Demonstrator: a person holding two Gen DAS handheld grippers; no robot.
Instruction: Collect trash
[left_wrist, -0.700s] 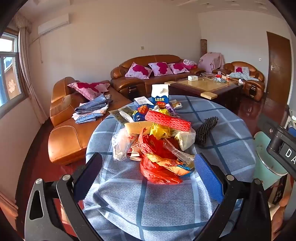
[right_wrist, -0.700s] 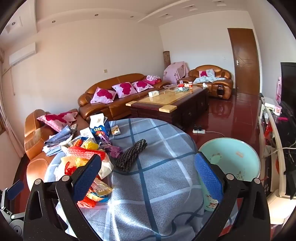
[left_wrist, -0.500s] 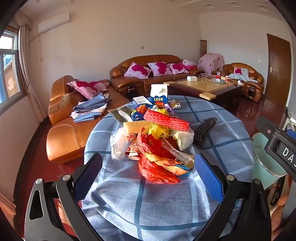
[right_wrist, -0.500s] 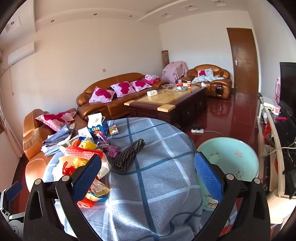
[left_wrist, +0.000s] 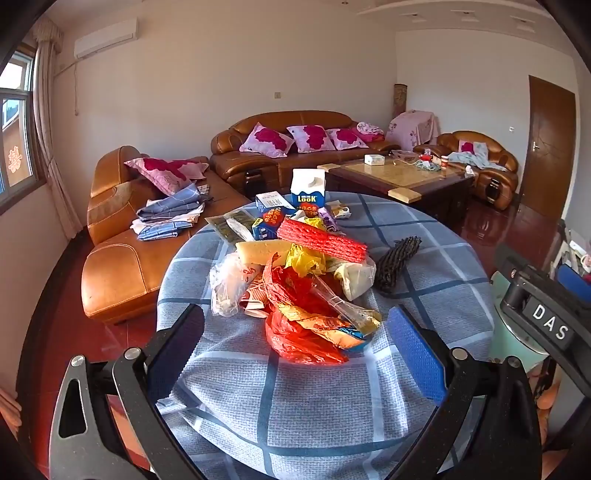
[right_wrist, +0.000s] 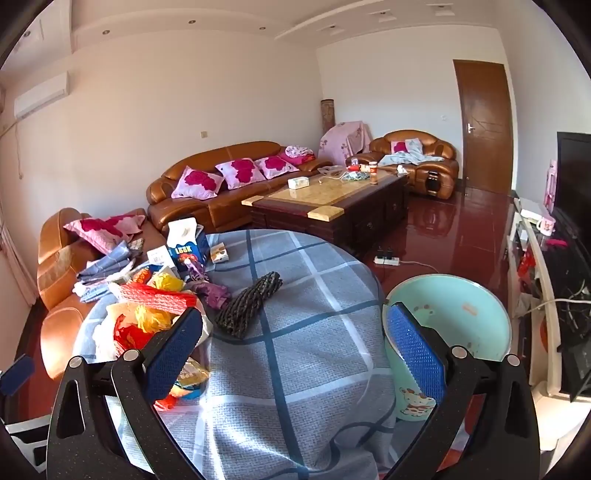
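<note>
Moving both hand-held grippers a little nearer, you have the left hand-held gripper (left_wrist: 295, 354) wide and empty over the trash pile (left_wrist: 295, 280) on the table (left_wrist: 303, 406); the right hand-held gripper (right_wrist: 295, 350), wide too, holds nothing beside the bin (right_wrist: 469, 317).

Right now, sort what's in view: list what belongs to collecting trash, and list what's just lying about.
Job: wrapper pile, milk carton, dark mesh sleeve, teal bin.

Lying about: sofa cushions, folded clothes, tissue box on coffee table.
</note>
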